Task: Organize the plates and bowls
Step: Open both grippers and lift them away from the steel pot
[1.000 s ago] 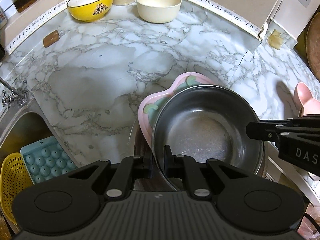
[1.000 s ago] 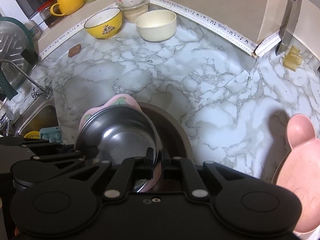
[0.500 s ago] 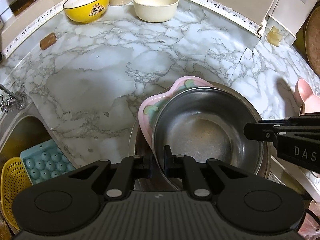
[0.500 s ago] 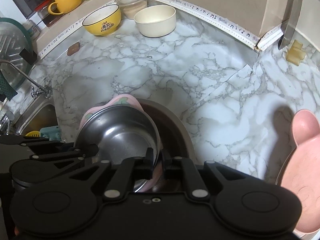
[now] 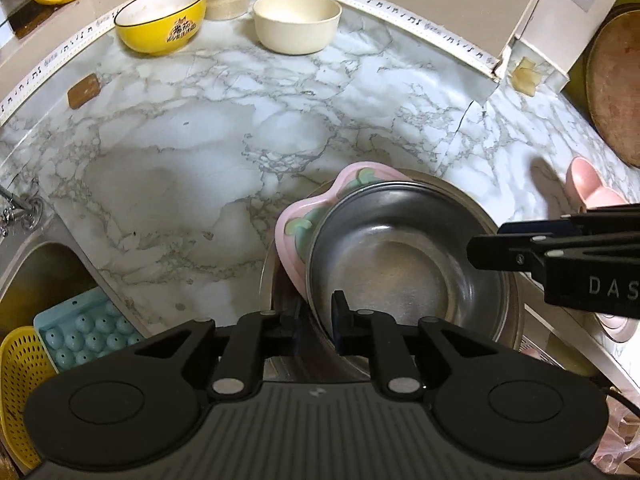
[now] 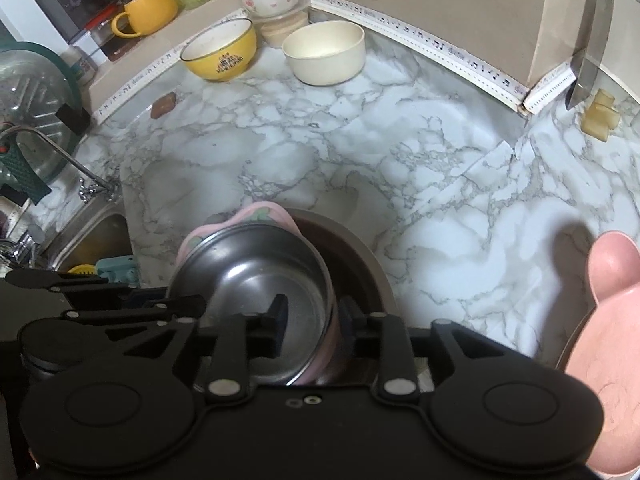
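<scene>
Two hand-held grippers are at one stack near the front edge of the worktop (image 5: 200, 152): a steel bowl (image 5: 404, 264) sits in a pink leaf-patterned plate (image 5: 296, 224), and both rest inside a larger steel basin (image 6: 360, 256).

My left hand-held gripper (image 5: 316, 320) straddles the bowl's near rim. Its jaws have just been easing apart, and I see a sliver of gap at the wall, so I read it as barely spread and no longer pinching.

My right hand-held gripper (image 6: 312, 320) has also just been opening; its jaws now stand clearly spread, with the rims of the bowl and the pink plate between them and neither pad pressing.

I judge the step in hand to be letting go of the stack. To do it well I would open both hand-held grippers fully before lifting, then draw them straight up along their own line so no finger hooks a rim and tips the bowl off the plate.

Both hand-held grippers point steeply down at the stack, the left from the sink (image 5: 36, 280) side, the right opposite it, nearly facing.

A yellow bowl (image 6: 220, 50) and a cream bowl (image 6: 324, 52) wait by the back wall, and a pink bear-shaped plate (image 6: 608, 320) lies to the right.
</scene>
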Action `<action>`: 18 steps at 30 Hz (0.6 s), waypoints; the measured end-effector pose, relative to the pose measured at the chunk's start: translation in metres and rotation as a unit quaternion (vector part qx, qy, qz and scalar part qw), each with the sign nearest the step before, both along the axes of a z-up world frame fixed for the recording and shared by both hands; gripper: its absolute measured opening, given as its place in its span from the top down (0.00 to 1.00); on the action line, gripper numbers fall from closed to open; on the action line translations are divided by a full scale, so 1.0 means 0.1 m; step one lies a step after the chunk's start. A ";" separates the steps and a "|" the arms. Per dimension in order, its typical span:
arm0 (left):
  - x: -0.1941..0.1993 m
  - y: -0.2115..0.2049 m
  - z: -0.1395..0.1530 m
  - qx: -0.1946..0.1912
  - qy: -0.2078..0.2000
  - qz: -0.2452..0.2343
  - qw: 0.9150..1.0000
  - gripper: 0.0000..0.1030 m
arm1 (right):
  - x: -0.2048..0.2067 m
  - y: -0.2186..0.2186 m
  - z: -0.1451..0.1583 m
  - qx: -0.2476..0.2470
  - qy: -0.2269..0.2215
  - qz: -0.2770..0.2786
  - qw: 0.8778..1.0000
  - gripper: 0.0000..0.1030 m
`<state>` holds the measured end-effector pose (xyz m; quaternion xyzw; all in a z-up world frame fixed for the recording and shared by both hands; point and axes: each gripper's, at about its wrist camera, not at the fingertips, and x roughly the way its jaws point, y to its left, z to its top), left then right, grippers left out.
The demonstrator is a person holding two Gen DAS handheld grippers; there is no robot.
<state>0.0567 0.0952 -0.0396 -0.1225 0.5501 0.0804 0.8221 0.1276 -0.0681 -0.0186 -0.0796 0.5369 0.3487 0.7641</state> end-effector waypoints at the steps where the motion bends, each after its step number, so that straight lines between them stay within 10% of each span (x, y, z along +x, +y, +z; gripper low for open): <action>1: -0.01 0.01 0.02 -0.003 -0.004 -0.001 1.000 0.84 | 0.00 0.00 0.01 0.002 -0.002 0.000 1.000 0.67; 6: -0.06 0.05 0.16 0.003 -0.034 -0.007 0.999 0.79 | -0.02 0.01 0.11 0.011 -0.014 0.011 1.000 0.58; 10: -0.05 0.09 0.29 0.017 -0.064 -0.004 0.998 0.42 | 0.01 0.03 0.21 0.021 -0.036 0.012 0.999 0.47; 18: 0.19 0.27 0.47 0.056 -0.104 0.012 0.993 0.36 | 0.22 0.11 0.40 0.040 -0.077 -0.009 0.996 0.16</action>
